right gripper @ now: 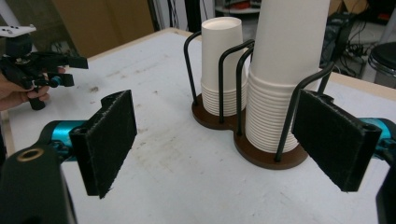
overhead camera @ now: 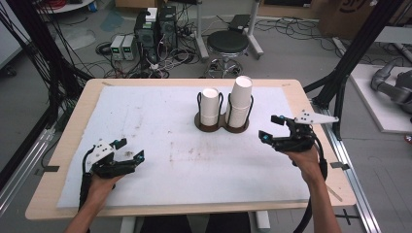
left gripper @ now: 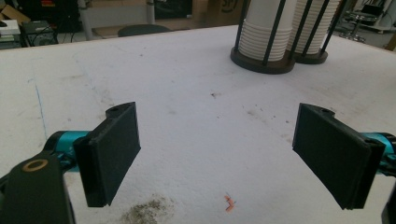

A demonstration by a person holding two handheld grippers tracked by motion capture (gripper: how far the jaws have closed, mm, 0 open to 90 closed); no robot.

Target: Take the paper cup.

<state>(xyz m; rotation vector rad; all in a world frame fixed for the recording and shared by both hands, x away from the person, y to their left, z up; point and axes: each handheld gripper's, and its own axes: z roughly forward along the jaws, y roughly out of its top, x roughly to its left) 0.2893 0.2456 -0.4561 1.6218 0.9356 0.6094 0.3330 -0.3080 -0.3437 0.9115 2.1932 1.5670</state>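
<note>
Right gripper view | right gripper [right gripper: 215,144] wide open, empty, nearing taller paper-cup stack [right gripper: 280,79] | left gripper [overhead camera: 127,154] open, empty | next: likely clamp top cup, lift.

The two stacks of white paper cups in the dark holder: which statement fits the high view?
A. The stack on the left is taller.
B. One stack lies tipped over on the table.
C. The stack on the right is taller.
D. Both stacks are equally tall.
C: the right stack of cups rises well above the left stack of cups, and both stand upright in the holder.
</note>
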